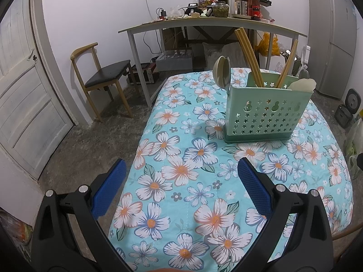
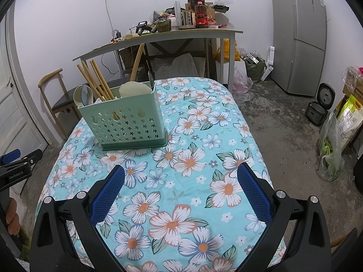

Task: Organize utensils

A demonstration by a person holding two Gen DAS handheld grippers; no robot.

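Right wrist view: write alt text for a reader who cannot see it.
A green perforated utensil caddy holding wooden chopsticks and spoons stands on a floral tablecloth. The right gripper hovers in front, jaws open and empty.

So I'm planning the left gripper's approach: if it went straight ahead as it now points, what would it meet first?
Probably the floral tablecloth between its open fingers; the green utensil holder stands further on, off to the right. Depth is hard to judge.
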